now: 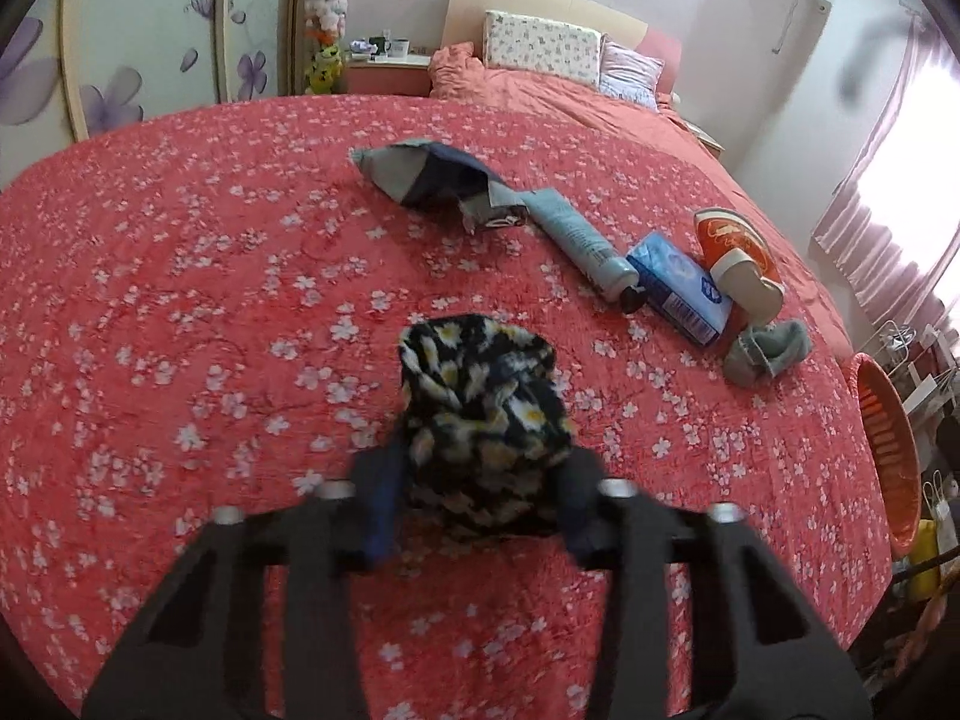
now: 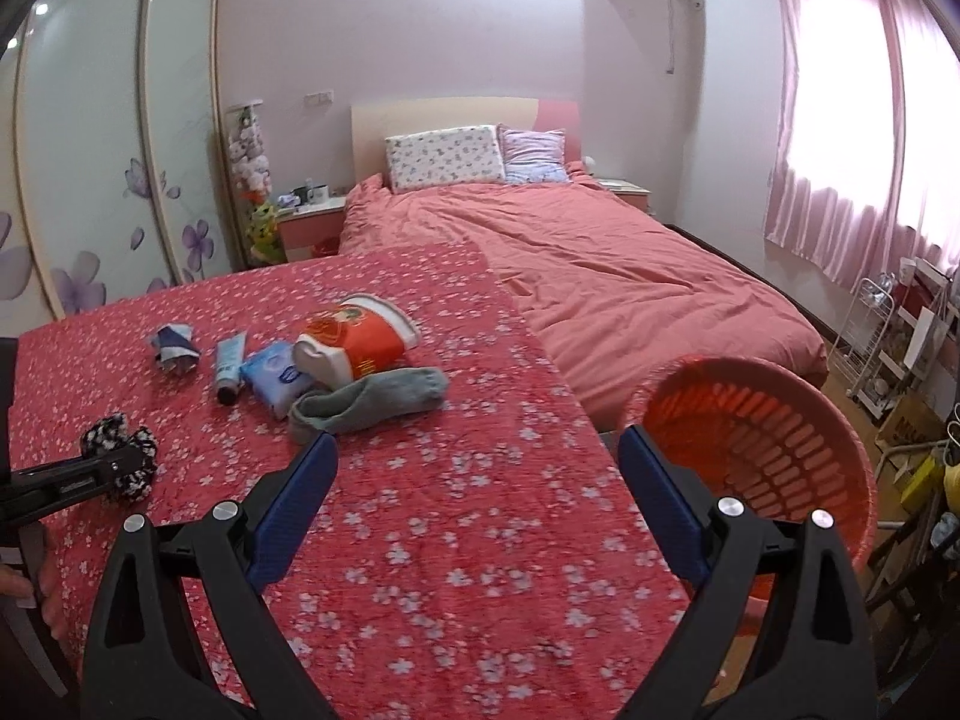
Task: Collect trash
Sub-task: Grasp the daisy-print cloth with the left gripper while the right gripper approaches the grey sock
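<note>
My left gripper [image 1: 480,468] is shut on a black fuzzy cloth with daisy print [image 1: 480,414], held just over the red floral blanket [image 1: 180,300]; it also shows in the right wrist view [image 2: 120,456]. My right gripper [image 2: 477,462] is open and empty above the blanket's near right part. On the blanket lie a torn grey-blue wrapper [image 1: 432,180], a blue tube [image 1: 582,240], a blue tissue pack [image 1: 678,288], an orange paper cup [image 1: 738,252] on its side, and a grey sock [image 1: 768,348]. An orange slatted basket [image 2: 762,438] stands off the bed's right side.
Pillows [image 2: 444,156] and a pink duvet [image 2: 630,276] lie at the far end. A nightstand with mugs [image 2: 312,210] and a wardrobe [image 2: 120,150] stand left. A wire rack and clutter [image 2: 888,348] stand at right under the curtained window.
</note>
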The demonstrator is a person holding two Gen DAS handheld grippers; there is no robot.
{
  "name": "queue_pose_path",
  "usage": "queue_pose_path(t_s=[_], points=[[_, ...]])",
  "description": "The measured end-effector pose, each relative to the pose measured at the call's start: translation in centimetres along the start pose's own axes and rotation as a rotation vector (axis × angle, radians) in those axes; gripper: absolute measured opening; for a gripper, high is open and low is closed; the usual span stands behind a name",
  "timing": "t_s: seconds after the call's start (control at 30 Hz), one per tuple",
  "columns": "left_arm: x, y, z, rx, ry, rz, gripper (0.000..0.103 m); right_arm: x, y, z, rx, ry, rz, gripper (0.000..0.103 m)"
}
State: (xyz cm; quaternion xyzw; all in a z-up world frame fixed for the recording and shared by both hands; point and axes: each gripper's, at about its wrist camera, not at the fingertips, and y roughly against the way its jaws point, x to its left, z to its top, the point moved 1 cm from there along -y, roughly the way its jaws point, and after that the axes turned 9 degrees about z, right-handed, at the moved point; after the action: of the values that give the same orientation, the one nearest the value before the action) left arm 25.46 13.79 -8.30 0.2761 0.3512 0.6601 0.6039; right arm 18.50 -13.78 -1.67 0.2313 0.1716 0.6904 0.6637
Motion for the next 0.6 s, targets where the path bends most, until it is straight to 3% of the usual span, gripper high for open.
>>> queue_pose_path(t_s=[0.1,0.33,0.6], points=[[0.1,0.1,0.4,-0.014,-0.010,-0.003,0.023,0.7,-0.6,0.2,0.008,0.014,0.008,0.094],[3.0,0.5,2.4,-0.088,0.009,0.089,0.023,1.5,-3.1,0.7,0.034,-0.014,0.028,0.094],[6.5,-1.4,3.1,-0.058,0.074,0.124,0.023,3.4,-8.9,0.8,0.137,-0.071,0.043,0.094]])
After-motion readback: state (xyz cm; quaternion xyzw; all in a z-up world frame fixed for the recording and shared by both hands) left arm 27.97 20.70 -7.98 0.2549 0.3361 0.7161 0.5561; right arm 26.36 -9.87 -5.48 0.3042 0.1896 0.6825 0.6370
